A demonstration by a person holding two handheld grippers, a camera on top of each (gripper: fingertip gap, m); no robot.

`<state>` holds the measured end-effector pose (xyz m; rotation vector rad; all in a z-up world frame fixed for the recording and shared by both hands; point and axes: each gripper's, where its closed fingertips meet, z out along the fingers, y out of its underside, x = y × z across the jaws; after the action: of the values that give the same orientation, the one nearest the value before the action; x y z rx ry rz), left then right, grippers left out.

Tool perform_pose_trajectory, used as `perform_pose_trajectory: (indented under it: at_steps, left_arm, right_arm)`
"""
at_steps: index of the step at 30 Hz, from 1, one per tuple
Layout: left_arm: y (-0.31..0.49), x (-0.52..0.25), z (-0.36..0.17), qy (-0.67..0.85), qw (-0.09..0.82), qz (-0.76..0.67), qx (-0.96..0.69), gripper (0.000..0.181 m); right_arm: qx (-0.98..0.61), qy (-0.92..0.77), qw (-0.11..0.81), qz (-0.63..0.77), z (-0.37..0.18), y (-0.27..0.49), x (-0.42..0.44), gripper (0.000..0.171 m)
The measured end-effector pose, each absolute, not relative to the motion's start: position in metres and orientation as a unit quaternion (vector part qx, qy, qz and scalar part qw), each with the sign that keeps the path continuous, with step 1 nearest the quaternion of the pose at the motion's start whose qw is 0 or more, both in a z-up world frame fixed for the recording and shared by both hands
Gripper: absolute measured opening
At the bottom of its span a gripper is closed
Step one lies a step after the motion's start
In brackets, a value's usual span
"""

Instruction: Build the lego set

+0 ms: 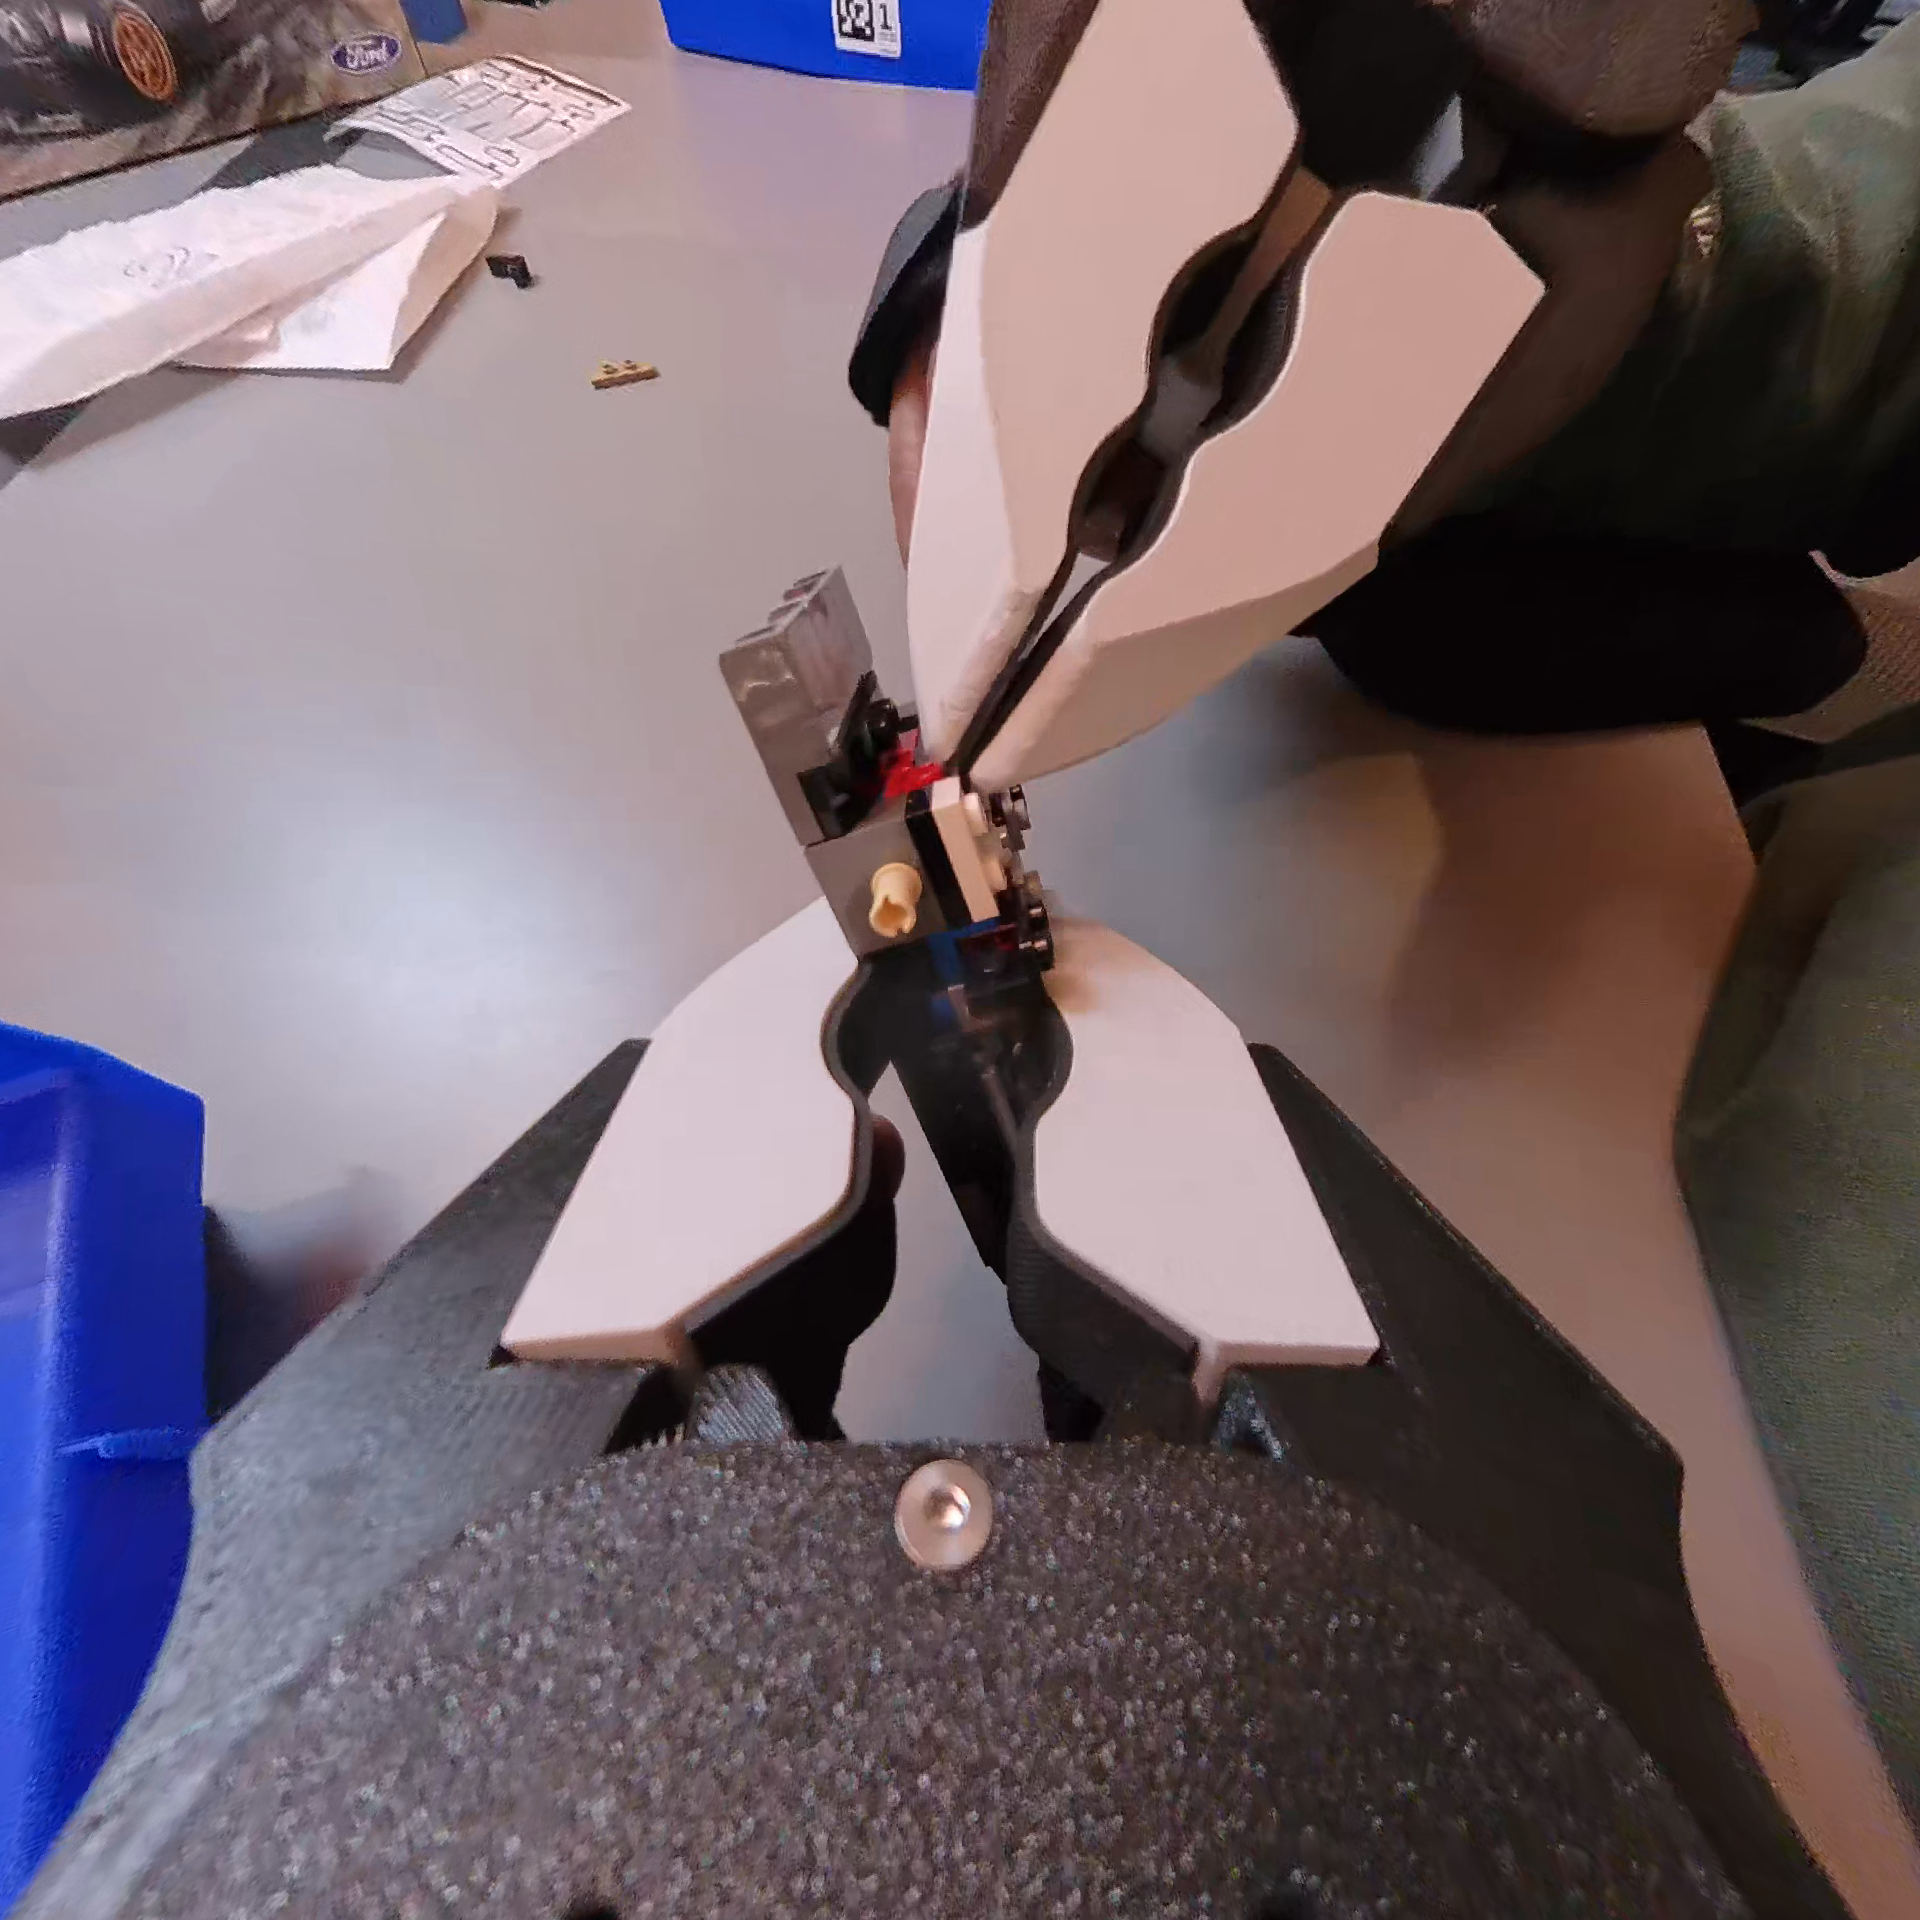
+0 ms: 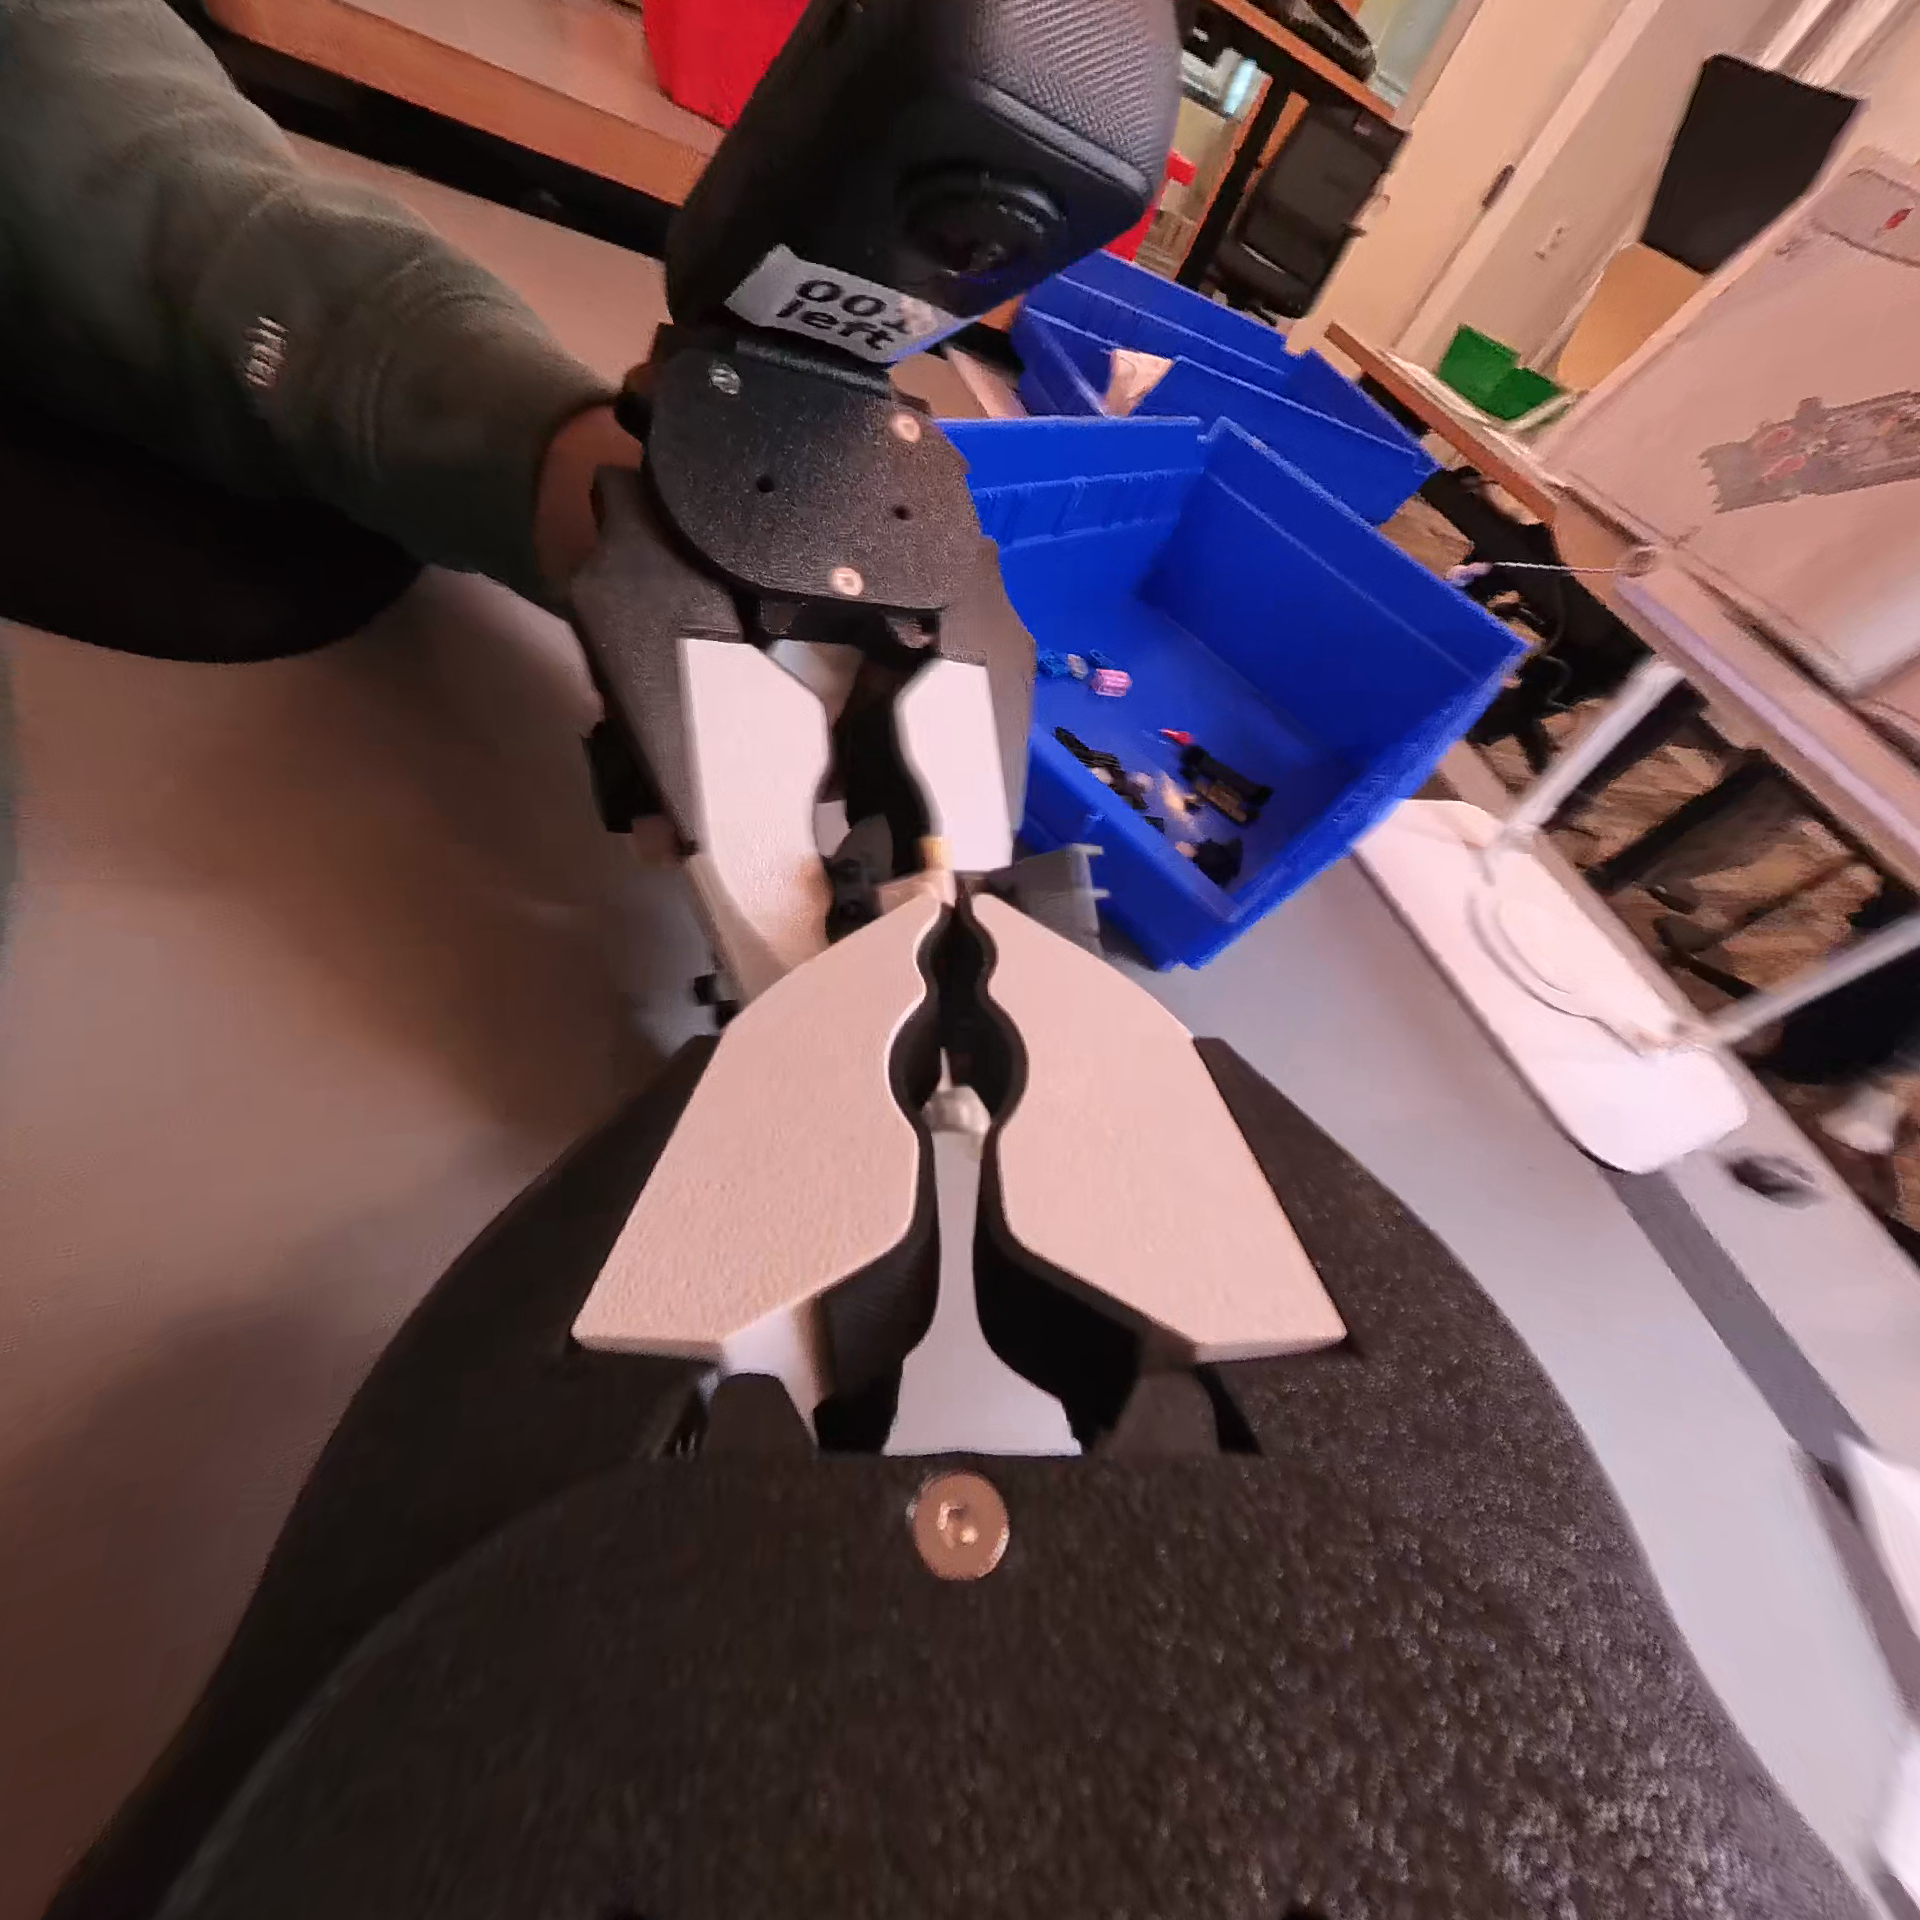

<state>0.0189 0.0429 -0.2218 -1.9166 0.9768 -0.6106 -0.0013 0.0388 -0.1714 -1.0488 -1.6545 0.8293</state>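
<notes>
**Between two pairs of tongs, a small brick build at risk of slipping**

At the tips of the left tongs (image 1: pixel 951 961), a small brick assembly (image 1: pixel 883 821) of grey, black, white and red pieces stands clamped by its lower end, held above the grey bench (image 1: pixel 416 675); the right tongs (image 1: pixel 951 764) come down from above, pinched nearly together on a small red piece (image 1: pixel 914 774) at the top of the assembly, though whether they truly grip it I cannot tell; the hold is narrow and low, so a sideways push from above could lever the assembly out or pop bricks apart; loose parts would scatter over the bench. The left tongs point forward and slightly up; the right ones angle steeply down, a green sleeve (image 1: pixel 1787 343) behind them; farther out lie a tan plate (image 1: pixel 625 371), a white paper bag (image 1: pixel 229 281) and a blue bin (image 2: pixel 1278 665) of small parts.
</notes>
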Motion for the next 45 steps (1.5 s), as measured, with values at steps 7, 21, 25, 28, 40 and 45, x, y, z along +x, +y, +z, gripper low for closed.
perform_pose_trajectory:
  at_steps: [7, 21, 25, 28, 40, 45]
  left_arm:
    - [0.044, 0.017, -0.22, 0.361, 0.43, -0.273, -0.781, 0.022]
    - [0.045, 0.016, -0.223, 0.39, 0.426, -0.195, -0.793, 0.022]
    - [0.047, 0.011, -0.223, 0.414, 0.433, -0.143, -0.788, 0.022]
    - [0.046, 0.01, -0.224, 0.42, 0.427, -0.139, -0.789, 0.022]
    - [0.061, -0.01, -0.227, 0.339, 0.404, -0.176, -0.831, 0.022]
    - [0.057, -0.005, -0.223, 0.341, 0.41, -0.204, -0.821, 0.022]
  right_arm:
    - [-0.423, -0.667, 0.497, 0.359, -0.146, 0.037, 0.01, 0.0]
    - [-0.446, -0.722, 0.435, 0.302, -0.181, 0.037, 0.001, 0.013]
    - [-0.442, -0.729, 0.428, 0.3, -0.18, 0.037, -0.001, 0.009]
    - [-0.436, -0.727, 0.434, 0.306, -0.18, 0.035, -0.002, 0.008]
    - [-0.397, -0.727, 0.404, 0.387, -0.173, 0.002, 0.005, 0.0]
    - [-0.425, -0.694, 0.44, 0.38, -0.16, 0.029, 0.007, 0.0]
